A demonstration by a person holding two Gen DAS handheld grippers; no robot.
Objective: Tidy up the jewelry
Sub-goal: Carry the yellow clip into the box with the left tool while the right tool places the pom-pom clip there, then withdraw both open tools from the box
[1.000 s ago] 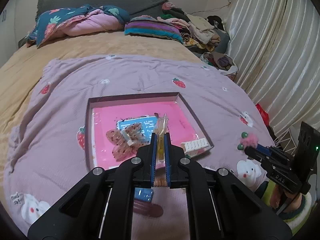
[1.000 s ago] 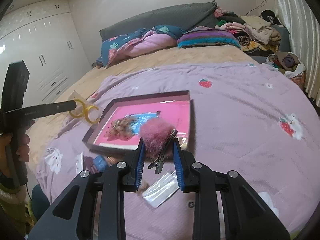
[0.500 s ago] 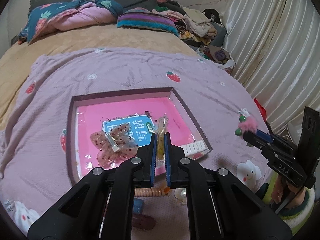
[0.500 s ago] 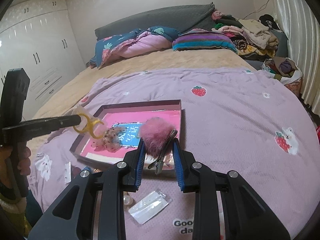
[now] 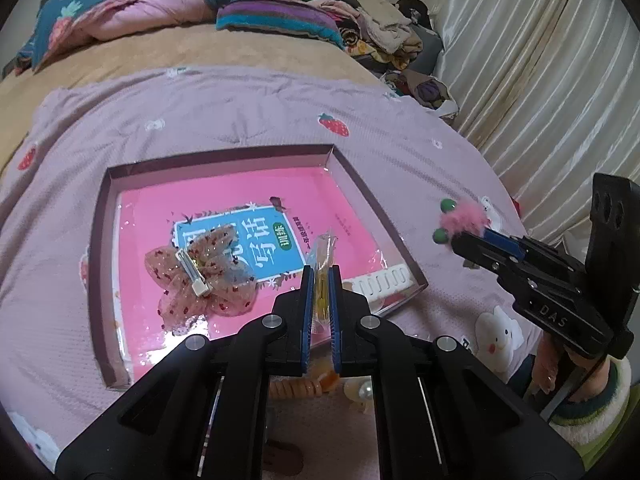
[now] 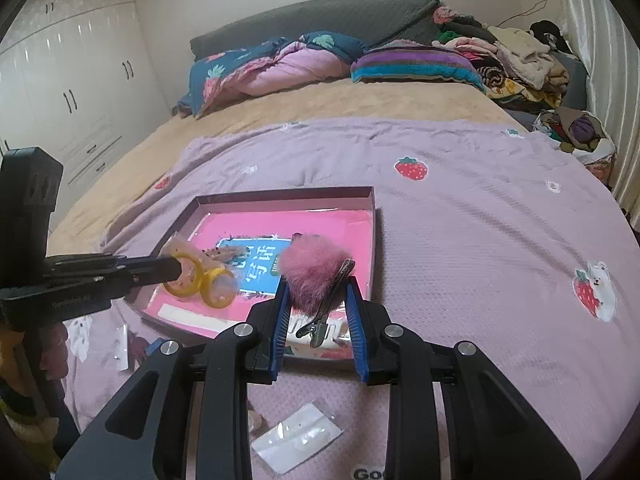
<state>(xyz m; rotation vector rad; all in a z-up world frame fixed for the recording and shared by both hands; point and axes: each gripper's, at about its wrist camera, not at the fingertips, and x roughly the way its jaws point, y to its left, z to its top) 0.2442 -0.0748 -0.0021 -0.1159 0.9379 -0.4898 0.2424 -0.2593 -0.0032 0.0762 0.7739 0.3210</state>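
Pink pompom clip [image 6: 316,276] and bagged yellow rings [image 6: 200,280] hang above shallow box [image 6: 280,199].

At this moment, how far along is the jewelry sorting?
Done: a butterfly bow clip and white comb clip lie in the tray. In hand: left claw grips bagged yellow rings; right claw grips a pink pom-pom clip. Left: loose pieces on the blanket.

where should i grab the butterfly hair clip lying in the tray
Grip the butterfly hair clip by the pale metal bar that runs across its middle, coming straight down from above with the fingers on the bar's two long sides. It lies flat on the pink tray floor; the mesh wings are thin and floppy, and the bar looks like its only stiff part.
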